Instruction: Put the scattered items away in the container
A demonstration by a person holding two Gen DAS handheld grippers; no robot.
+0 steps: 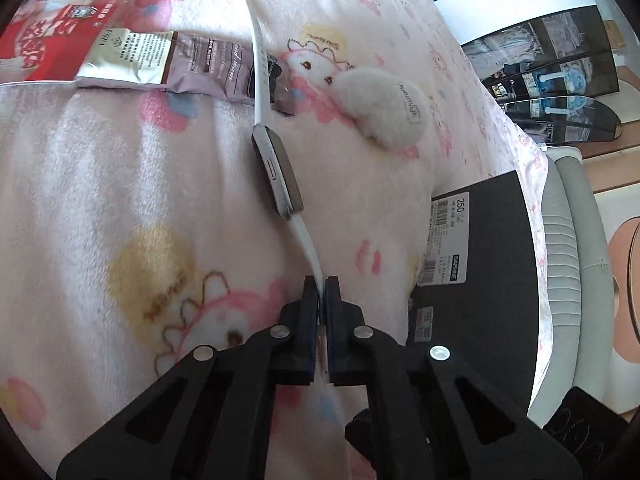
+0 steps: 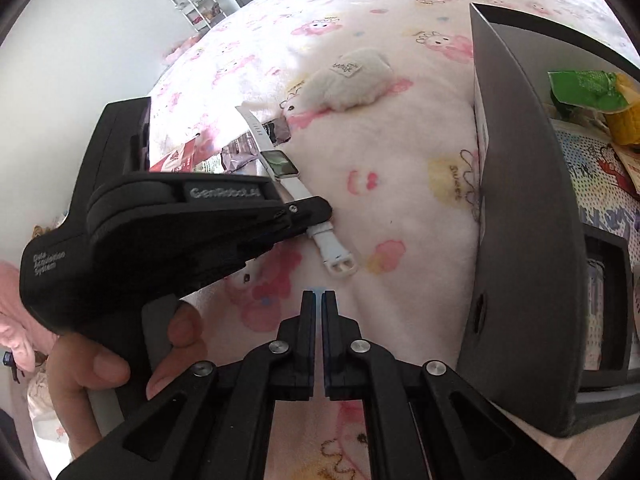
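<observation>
A white smartwatch (image 1: 278, 170) lies on the pink cartoon blanket; it also shows in the right wrist view (image 2: 280, 163). My left gripper (image 1: 321, 286) is shut on its near strap, also seen from the side in the right wrist view (image 2: 316, 210). A white plush pad (image 1: 386, 110) (image 2: 348, 82) lies beyond the watch. Snack sachets (image 1: 160, 62) (image 2: 236, 152) lie at the far left under the strap. The dark box (image 1: 484, 264) (image 2: 532, 216) stands to the right, holding several items. My right gripper (image 2: 319, 294) is shut and empty, hovering over the blanket.
The blanket (image 1: 100, 184) covers a bed. A red packet (image 1: 52, 32) lies at the far left. A green snack bag (image 2: 584, 90) and a yellow item (image 2: 624, 120) sit in the box. A glass shelf (image 1: 560, 76) and furniture stand beyond the bed edge.
</observation>
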